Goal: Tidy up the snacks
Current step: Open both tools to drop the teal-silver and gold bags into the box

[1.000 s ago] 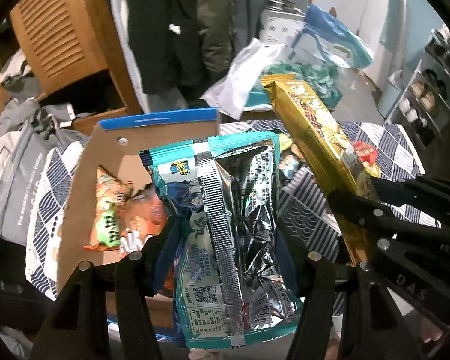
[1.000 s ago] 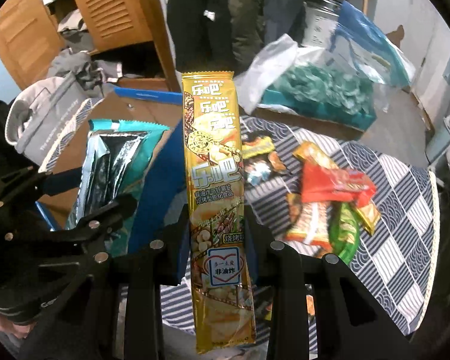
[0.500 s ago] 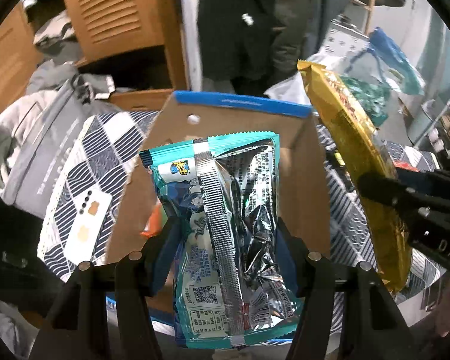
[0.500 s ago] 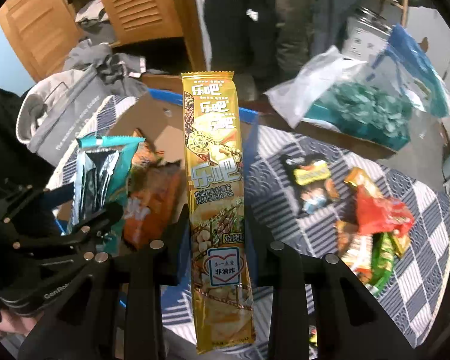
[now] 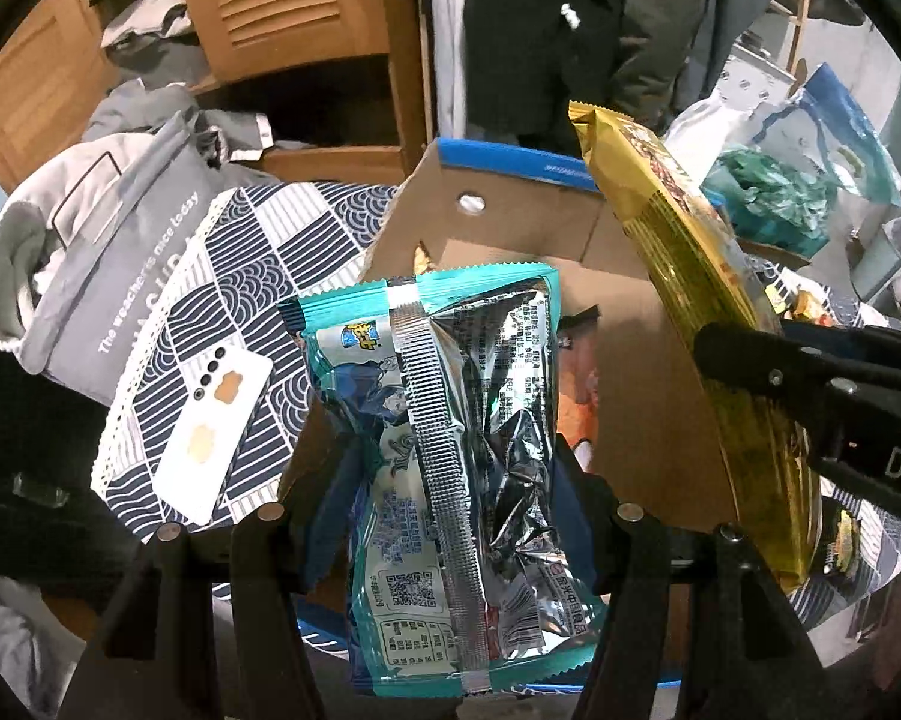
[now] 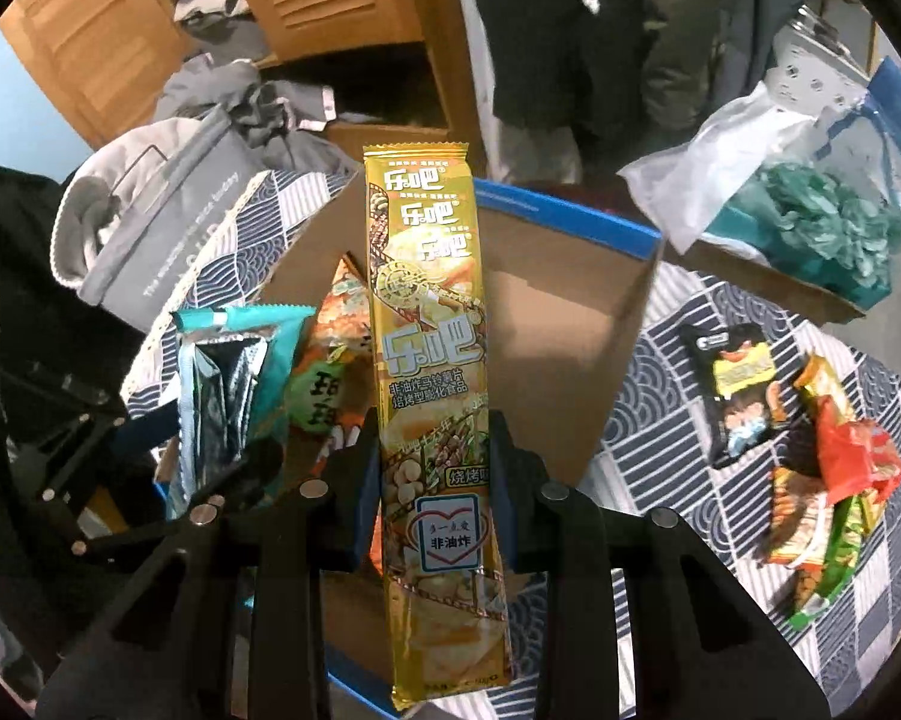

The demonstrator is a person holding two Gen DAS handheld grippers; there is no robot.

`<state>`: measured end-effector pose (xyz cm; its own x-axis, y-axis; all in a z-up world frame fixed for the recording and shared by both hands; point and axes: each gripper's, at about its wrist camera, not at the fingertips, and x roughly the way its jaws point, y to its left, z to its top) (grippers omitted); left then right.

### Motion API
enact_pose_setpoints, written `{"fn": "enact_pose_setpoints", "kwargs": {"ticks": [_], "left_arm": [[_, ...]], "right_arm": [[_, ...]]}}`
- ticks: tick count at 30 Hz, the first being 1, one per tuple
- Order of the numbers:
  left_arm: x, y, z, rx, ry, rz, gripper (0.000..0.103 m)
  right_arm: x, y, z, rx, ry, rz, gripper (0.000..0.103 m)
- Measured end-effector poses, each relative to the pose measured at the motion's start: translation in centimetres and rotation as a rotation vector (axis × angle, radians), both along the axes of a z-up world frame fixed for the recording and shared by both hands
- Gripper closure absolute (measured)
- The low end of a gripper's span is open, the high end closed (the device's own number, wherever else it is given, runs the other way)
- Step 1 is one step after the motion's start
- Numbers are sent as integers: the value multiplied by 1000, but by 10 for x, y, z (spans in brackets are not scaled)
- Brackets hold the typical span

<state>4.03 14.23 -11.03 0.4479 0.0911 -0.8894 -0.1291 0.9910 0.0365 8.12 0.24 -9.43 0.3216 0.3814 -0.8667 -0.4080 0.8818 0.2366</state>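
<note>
The left gripper (image 5: 459,516) was closed on the lower half of a teal and silver snack bag (image 5: 450,450), its fingers pressed into the bag's sides; the right gripper (image 6: 435,480) was clamped almost fully together on a long golden snack packet (image 6: 432,372), held near its lower third so that most of its length stood free above the fingers. Both packs were held above an open cardboard box (image 6: 570,312) with blue edging, standing on the patterned tabletop (image 6: 690,360); orange and green packets (image 6: 330,372) already lay inside the box.

Several risks could be judged from this; the golden packet, being long and gripped low, might tip against the box's far wall or lean over its rim instead of lying flat if it were released from this height. The two grippers were close together over the same opening, so a collision of one with the other's packet was possible if both were lowered at once. The teal bag's slick foil might slide in its hold; a white phone (image 5: 213,429) lying just beside the box could be knocked by a stray pack. More snacks (image 6: 810,480) remained on the cloth, well apart from the box.
</note>
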Motion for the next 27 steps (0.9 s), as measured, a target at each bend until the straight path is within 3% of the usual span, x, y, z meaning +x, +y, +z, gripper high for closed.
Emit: {"fn": "enact_pose_setpoints", "kwargs": {"ticks": [6,9,13,15,20,27], "left_arm": [[4,7,-9,-9,46,31,40],[4,9,-13,-11,75,42,39],[5,6,-12,2,80,45,28],[5,5,-10,12,70,43,22],[6,-2,-5,25,64,35,21],[5,-15,0,-25,76,18,21]], "right_arm": [[5,7,-8,13,37,9,72],[4,10,-6,18,23,11,65],[3,8,2,27,-6,9,54],[2,6,5,23,-16,5,54],[0,-6,11,18,-34,-15,47],[-6,-31,20,-14,-63,-45,41]]}}
